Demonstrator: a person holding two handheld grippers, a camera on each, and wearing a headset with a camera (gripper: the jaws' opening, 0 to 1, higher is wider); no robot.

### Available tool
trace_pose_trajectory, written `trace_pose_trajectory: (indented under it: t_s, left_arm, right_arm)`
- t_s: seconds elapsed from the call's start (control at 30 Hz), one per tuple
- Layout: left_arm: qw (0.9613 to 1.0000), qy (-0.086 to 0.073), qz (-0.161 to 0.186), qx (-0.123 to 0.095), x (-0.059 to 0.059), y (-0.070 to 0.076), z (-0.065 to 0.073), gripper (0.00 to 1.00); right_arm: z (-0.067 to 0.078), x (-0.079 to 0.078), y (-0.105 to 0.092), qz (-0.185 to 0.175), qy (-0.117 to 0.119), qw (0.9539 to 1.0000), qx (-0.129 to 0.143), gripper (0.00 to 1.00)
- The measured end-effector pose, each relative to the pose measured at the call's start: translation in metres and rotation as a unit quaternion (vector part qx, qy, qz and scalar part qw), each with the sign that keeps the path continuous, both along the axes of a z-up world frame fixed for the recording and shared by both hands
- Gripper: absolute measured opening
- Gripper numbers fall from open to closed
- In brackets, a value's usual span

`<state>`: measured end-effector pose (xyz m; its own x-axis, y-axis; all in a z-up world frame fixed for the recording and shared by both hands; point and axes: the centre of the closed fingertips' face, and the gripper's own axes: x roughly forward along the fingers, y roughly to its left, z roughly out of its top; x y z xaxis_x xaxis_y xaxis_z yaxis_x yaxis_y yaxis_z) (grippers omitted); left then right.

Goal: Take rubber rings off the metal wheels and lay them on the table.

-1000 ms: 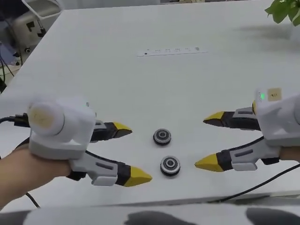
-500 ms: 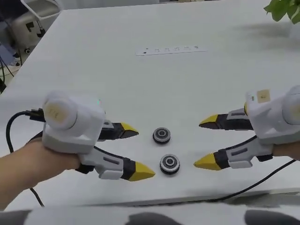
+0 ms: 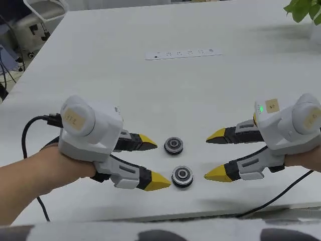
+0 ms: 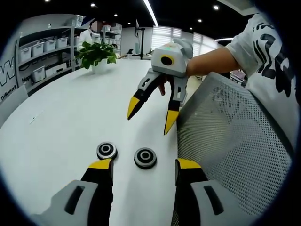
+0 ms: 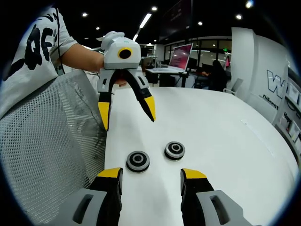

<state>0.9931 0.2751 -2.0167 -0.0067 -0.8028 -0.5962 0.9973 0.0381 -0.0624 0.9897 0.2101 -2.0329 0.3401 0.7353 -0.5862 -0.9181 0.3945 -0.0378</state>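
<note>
Two small metal wheels with black rubber rings lie flat on the white table: the far wheel [image 3: 173, 145] [image 4: 106, 150] [image 5: 174, 150] and the near wheel [image 3: 182, 176] [image 4: 145, 158] [image 5: 138, 161]. My left gripper [image 3: 156, 163] [image 4: 143, 165] [image 5: 126, 112] is open just left of them, its near yellow tip almost at the near wheel. Open as well, my right gripper [image 3: 214, 154] [image 5: 151, 173] [image 4: 149, 114] faces it from the right, a short gap from both wheels. Nothing is held.
A white power strip [image 3: 183, 53] lies farther back on the table [image 3: 150, 95]. A potted plant [image 3: 303, 11] [image 4: 96, 54] stands at the far right corner. A grey mesh chair back [image 4: 230, 136] [image 5: 47, 141] is at the table's near edge. Cables trail from both grippers.
Both grippers have closed in on the wheels from either side, the left one moving most, to the right. The wheels have not moved.
</note>
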Motion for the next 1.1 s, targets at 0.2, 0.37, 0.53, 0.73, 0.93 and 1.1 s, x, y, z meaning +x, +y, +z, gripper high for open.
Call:
trace_pose_trajectory:
  t_s: [0.2, 0.37, 0.53, 0.73, 0.93, 1.1]
  left_arm:
    - [0.9998, 0.006, -0.014, 0.009, -0.005, -0.005, -0.006, 0.43]
    - [0.9996, 0.009, -0.022, 0.016, -0.006, -0.011, -0.011, 0.41]
    - [0.9992, 0.011, -0.032, 0.02, -0.008, -0.018, -0.014, 0.39]
    - [0.9988, 0.025, -0.035, 0.023, -0.01, -0.024, -0.02, 0.35]
    - [0.9981, 0.031, -0.04, 0.034, -0.011, -0.028, -0.028, 0.31]
    - [0.9975, 0.034, -0.043, 0.044, -0.011, -0.03, -0.037, 0.29]
  right_arm:
    - [-0.004, -0.002, 0.004, 0.011, 0.004, 0.9999, -0.002, 0.44]
    - [-0.004, -0.002, 0.006, 0.009, 0.006, 0.9999, 0.003, 0.45]
    - [-0.005, -0.003, 0.008, 0.01, 0.009, 0.9999, 0.006, 0.45]
    - [-0.006, -0.004, 0.009, 0.011, 0.012, 0.9999, 0.006, 0.45]
    - [-0.008, -0.005, 0.007, 0.01, 0.015, 0.9998, 0.004, 0.45]
    - [-0.011, -0.006, 0.005, 0.01, 0.018, 0.9998, 0.005, 0.45]
